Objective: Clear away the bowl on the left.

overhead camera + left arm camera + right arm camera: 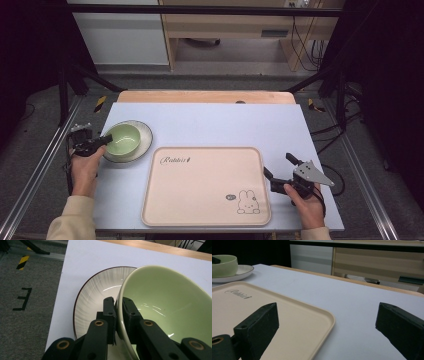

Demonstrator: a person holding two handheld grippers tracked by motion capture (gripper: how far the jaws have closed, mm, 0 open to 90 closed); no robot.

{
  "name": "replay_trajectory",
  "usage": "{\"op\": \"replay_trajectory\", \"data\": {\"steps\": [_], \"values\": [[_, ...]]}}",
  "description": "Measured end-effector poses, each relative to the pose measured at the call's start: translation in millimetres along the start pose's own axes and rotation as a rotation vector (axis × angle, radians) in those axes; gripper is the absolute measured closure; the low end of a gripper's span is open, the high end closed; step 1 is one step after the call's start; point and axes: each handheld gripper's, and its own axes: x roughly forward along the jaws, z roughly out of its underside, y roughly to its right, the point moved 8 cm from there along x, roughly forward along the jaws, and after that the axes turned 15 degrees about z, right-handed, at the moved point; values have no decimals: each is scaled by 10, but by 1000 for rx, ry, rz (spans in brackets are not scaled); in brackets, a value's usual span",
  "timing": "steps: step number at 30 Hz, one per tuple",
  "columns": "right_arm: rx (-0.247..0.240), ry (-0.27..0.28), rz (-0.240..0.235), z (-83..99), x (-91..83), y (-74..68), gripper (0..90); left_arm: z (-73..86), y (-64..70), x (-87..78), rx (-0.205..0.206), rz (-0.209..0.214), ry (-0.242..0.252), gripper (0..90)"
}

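1. The left gripper [116,305] is pinching the near rim of the green bowl [165,305], one jaw outside the wall and one inside, pressed together on the thin ceramic edge. The bowl is sitting on the plate [92,297] just ahead of the jaws, and in the left gripper view it is looking slightly tipped.

2. The grip is taking only a small bite of a glazed, smooth rim. In my judgement the bowl could be slipping or pivoting downward about the jaws once it is lifted, since all its weight is hanging beyond the pinch.

3. The plate is lying directly under the bowl, touching it. If the bowl is dragged rather than raised, it could be pulling the plate along or clinking against its raised edge.

4. Beyond the plate, to the gripper's right, the tray [205,185] is waiting close by. Its raised lip could be catching the bowl's foot if the bowl is carried too low.

5. The right gripper [281,169] is resting with jaws spread wide, just beside the tray's right edge, holding nothing. It is sitting well apart from the bowl, so it is offering no support should the pinch fail.
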Motion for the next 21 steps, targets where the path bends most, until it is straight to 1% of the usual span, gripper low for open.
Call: {"op": "replay_trajectory", "data": {"steps": [7, 12, 21], "values": [[0, 0, 3, 0, -3, 11, 49, -21, 57, -15, -4, 20, 14, 827], [-4, 3, -2, -6, -10, -4, 48, -70, 112, -59, 0, 32, 39, 826], [-4, 6, 0, -8, -10, 8, 49, -124, 243, -67, 44, 43, 46, 827]]}}
